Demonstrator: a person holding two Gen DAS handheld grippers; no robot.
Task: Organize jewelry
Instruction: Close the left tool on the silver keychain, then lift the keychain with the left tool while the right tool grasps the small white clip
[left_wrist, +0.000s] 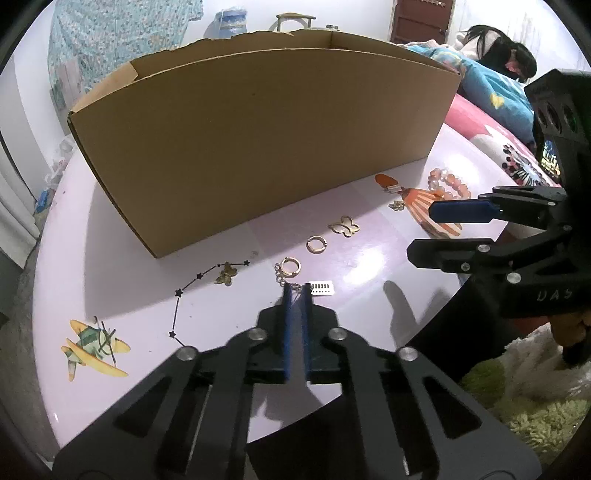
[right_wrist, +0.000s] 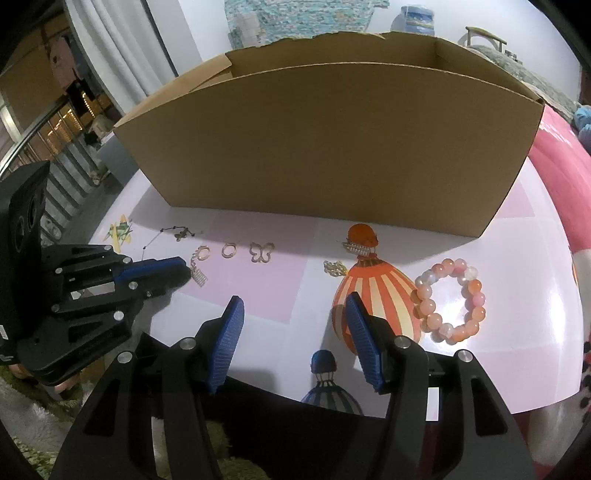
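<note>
Left gripper (left_wrist: 296, 290) nearly closed on limp, light chain (left_wrist: 284, 278) at frame centre, probably best pinched by its links; right gripper (right_wrist: 293, 308) open, empty.

Matt brown cardboard box (right_wrist: 332, 147); glossy lilac tabletop (right_wrist: 280, 288); glassy-smooth pink bead bracelet (right_wrist: 448, 299); shiny, probably metal butterfly charm (left_wrist: 344, 226); ribbed blue pads (right_wrist: 225, 343), seemingly rubber.

Plain brown cardboard box (right_wrist: 332, 147) on a glossy lilac-pink desk (right_wrist: 280, 280) with an orange-and-cream striped balloon print (right_wrist: 373, 291). The bead bracelet (right_wrist: 448, 297) is peachy pink and white, the butterfly charm (right_wrist: 261, 252) and rings gold. Both claws are black with ribbed blue pads (right_wrist: 231, 332).
</note>
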